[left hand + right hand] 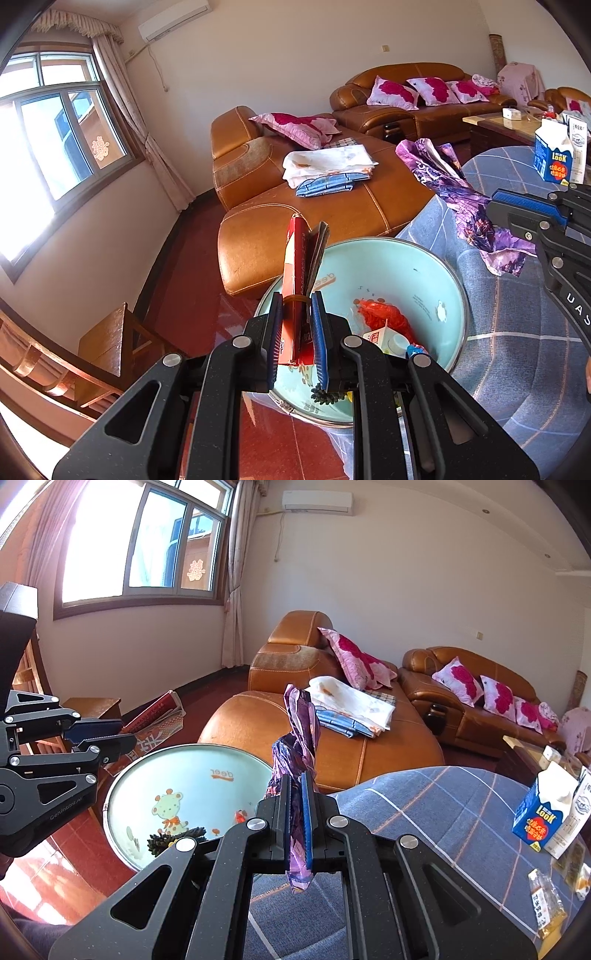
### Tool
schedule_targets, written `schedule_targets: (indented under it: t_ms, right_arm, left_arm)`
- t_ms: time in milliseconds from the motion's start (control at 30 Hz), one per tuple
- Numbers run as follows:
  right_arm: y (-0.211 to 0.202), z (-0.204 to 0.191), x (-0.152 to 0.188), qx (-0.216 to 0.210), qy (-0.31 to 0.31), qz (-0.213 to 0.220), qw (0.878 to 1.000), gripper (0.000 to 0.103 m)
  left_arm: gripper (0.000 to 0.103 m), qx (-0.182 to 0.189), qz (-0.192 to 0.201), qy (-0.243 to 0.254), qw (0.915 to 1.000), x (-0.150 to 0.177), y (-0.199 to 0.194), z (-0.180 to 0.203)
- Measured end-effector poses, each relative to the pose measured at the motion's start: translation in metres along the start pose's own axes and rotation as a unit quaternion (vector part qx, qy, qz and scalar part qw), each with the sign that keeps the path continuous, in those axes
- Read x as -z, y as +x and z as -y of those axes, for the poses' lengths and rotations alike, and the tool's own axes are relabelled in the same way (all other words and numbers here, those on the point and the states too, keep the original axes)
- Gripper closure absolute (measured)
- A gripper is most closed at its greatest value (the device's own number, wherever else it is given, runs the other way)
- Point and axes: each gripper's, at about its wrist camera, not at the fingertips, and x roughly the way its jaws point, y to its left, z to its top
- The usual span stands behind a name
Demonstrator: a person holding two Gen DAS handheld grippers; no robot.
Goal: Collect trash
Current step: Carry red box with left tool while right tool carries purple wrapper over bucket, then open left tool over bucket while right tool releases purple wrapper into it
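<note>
My left gripper (296, 306) is shut on a flattened red carton bundle (295, 266) tied with a rubber band, held upright over the near rim of a pale blue basin (424, 280). The basin holds a red plastic bag (384, 314) and a small milk carton (384, 338). My right gripper (295, 786) is shut on a crumpled purple wrapper (299, 731), held just right of the basin (192, 775). The wrapper also shows in the left wrist view (454, 188), with the right gripper (517, 210) behind it. The left gripper (99, 734) shows at the left of the right wrist view.
A blue plaid cloth (424, 812) covers the table by the basin. A blue and white milk carton (543, 812) and yellow snack packets (546, 901) lie on it. An orange leather sofa (332, 738) with folded clothes stands behind. A wooden stool (107, 339) stands at left.
</note>
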Motion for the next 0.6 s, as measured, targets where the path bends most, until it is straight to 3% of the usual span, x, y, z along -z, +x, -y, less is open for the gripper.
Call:
schedule_targets:
  t_ms: [433,533,567,600]
  right_arm:
    - [0.010,-0.018,-0.005,-0.030,-0.025,-0.009,0.999,0.096]
    - [0.015,-0.022,-0.007,-0.036,-0.028,-0.014,0.999,0.093]
    - [0.017,-0.023,-0.007,-0.038,-0.029,-0.017,0.999,0.089]
    - [0.017,-0.024,-0.007,-0.038,-0.029,-0.018,0.999,0.079]
  left_arm:
    - [0.086,-0.016,-0.014,-0.015,0.9997,0.003,0.011,-0.012]
    - [0.071,-0.019,-0.018,-0.022,0.9994,0.004,0.015,-0.017]
    - [0.056,-0.020,-0.020,-0.021,0.9994,0.005,0.017,-0.018]
    - [0.049,-0.025,-0.017,-0.022,0.9993,0.006,0.016,-0.020]
